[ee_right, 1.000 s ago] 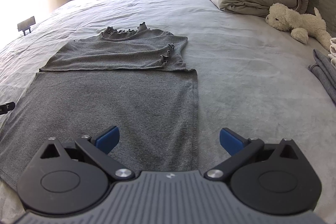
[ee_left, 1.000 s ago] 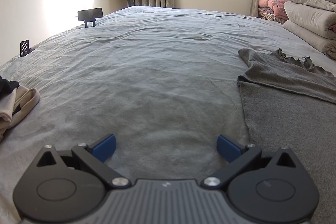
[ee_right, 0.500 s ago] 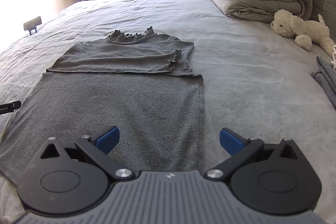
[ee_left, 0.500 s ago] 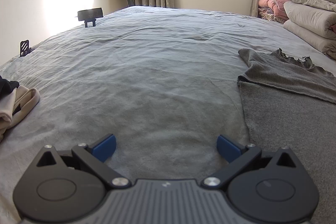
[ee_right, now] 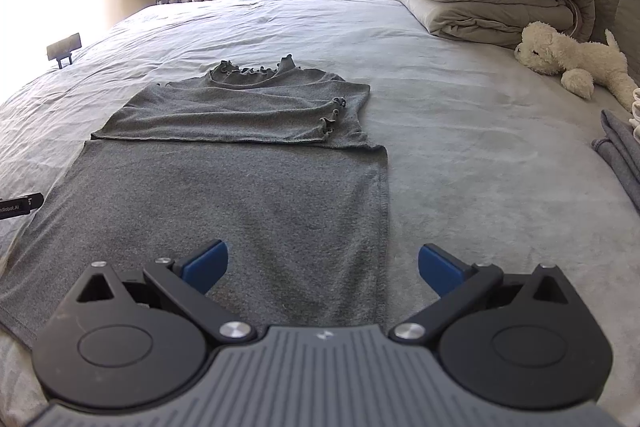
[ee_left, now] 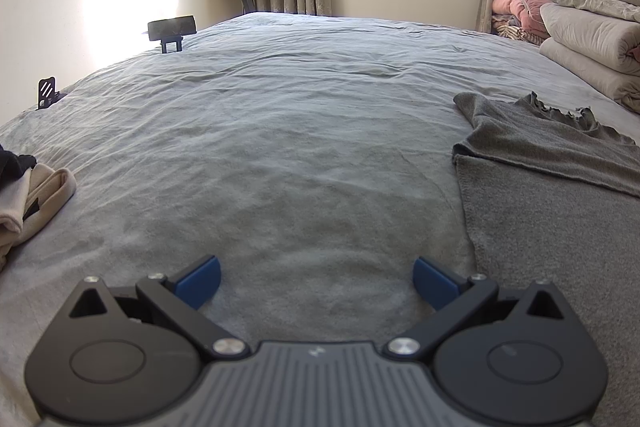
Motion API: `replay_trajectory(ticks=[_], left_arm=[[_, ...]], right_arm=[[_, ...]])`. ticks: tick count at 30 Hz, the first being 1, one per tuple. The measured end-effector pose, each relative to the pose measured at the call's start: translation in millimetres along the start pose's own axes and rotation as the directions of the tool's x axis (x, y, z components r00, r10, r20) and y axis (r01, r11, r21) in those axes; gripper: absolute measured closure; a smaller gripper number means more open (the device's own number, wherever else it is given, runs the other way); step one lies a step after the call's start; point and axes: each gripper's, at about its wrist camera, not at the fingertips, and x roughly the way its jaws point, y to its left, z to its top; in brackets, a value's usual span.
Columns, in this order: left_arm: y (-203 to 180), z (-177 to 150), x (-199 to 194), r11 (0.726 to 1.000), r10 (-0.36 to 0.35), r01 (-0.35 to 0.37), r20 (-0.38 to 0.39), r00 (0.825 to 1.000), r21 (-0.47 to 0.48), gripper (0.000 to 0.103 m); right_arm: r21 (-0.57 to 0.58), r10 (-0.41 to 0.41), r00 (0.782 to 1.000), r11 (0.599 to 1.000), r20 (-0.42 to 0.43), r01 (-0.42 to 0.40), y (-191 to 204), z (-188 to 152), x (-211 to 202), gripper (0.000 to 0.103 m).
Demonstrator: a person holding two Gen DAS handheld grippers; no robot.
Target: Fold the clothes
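2 grippers are in view, and neither holds anything. The grey garment [ee_right: 240, 195] lies flat on the bed [ee_right: 460, 155], its upper part already folded down across the body, with the frilled collar [ee_right: 250, 69] at the far end. Its long axis runs straight away from the right gripper [ee_right: 322, 265], from the near hem under the jaws to the collar well ahead.

Right gripper: jaws spread wide, nothing between them. The garment's right side edge passes between the 2 blue pads [ee_right: 206, 263], so the left pad sits over cloth and the right pad over bare bed. Whether either pad touches the fabric cannot be told from this view.

Left gripper [ee_left: 316, 281]: jaws likewise spread wide and empty, facing bare bed. The garment [ee_left: 552, 195] lies to the right of these jaws, with its left edge just beside the right pad [ee_left: 434, 281] and not between the pads.

Judgement: the right gripper is the nearer to the cloth and is placed over the near right part of the hem (the left would have to shift rightward to reach its own corner). The next fold appears to turn on lifting the near hem and carrying it forward along the long axis toward the collar.
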Motion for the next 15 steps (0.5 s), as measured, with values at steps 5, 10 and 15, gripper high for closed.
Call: replay_trajectory(ticks=[5, 10, 15], left_arm=[[-0.4, 0.1, 0.1, 1.0, 0.002, -0.002, 0.0, 1.0, 0.002, 0.0], [-0.5, 0.0, 0.4, 1.0, 0.002, -0.002, 0.001, 1.0, 0.002, 0.0], [-0.5, 0.3, 2.1, 1.0, 0.0, 0.0, 0.0, 1.0, 0.0, 0.0]], right_arm=[[-0.012, -0.006, 1.0, 1.0, 0.007, 0.006, 1.2, 0.7, -1.4, 0.0], [-0.027, 0.002, 1.0, 1.0, 0.006, -0.002, 4.7, 1.0, -0.7, 0.0], [-0.03, -0.004, 1.0, 1.0, 0.007, 0.004, 2.6, 0.7, -1.9, 0.0]])
